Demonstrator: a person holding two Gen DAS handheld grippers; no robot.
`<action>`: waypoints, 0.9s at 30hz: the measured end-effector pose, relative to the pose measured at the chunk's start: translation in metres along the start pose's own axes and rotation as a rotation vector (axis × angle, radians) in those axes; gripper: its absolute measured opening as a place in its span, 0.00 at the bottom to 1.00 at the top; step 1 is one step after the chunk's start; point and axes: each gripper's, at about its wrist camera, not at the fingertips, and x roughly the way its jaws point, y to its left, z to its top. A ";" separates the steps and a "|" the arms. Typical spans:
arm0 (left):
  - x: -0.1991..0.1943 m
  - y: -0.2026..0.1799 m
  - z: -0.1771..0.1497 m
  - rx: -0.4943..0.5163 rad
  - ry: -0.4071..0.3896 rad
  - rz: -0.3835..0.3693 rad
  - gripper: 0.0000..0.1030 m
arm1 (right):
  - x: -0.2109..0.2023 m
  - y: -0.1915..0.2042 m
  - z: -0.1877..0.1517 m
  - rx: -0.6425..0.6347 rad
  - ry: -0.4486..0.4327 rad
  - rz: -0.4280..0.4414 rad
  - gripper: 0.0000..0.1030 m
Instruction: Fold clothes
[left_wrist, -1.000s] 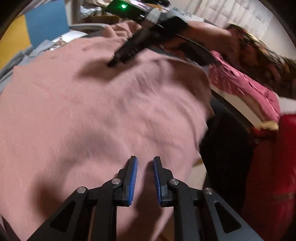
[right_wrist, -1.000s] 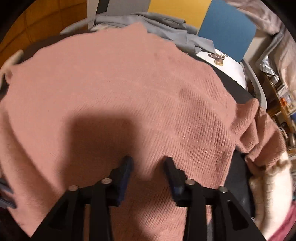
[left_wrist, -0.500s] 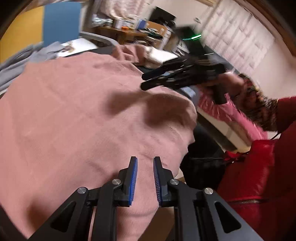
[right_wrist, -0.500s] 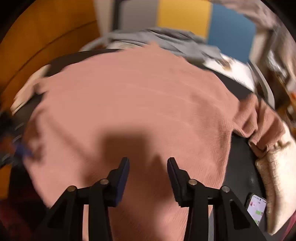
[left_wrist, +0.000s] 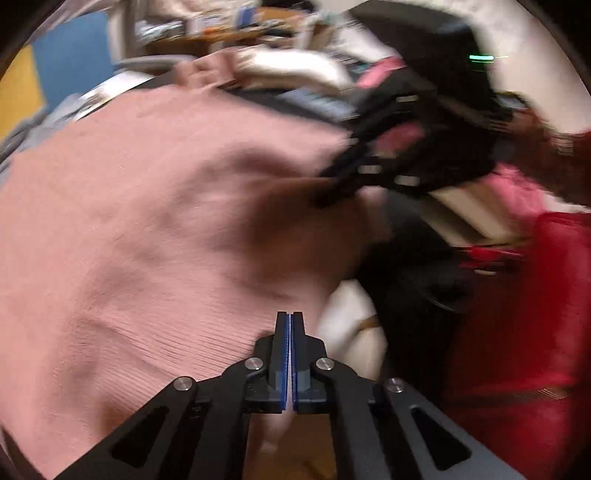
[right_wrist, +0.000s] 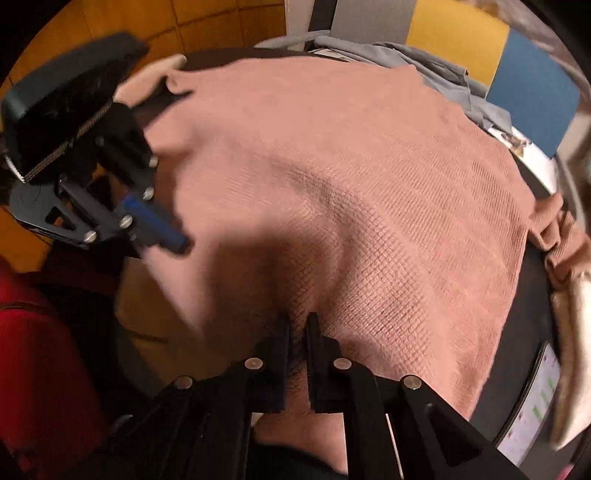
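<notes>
Both grippers closed — pink sweater (flat), lengthwise away.

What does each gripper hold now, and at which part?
Both pinch the pink sweater at its near edge: the left gripper and the right gripper, whose jaws have just been closing.

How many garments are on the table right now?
3, maybe more hidden: pink sweater spread across the middle, grey garment bunched at the far edge, cream knit at the right edge.
</notes>
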 end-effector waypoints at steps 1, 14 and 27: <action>-0.004 -0.007 -0.002 0.027 0.001 -0.005 0.00 | -0.007 0.002 -0.002 0.003 -0.002 0.024 0.08; 0.003 0.036 -0.037 -0.128 0.030 0.240 0.16 | -0.040 -0.058 0.028 0.202 -0.190 0.126 0.38; 0.051 0.005 0.018 0.047 -0.005 0.119 0.09 | 0.070 -0.110 0.101 0.235 0.029 -0.150 0.55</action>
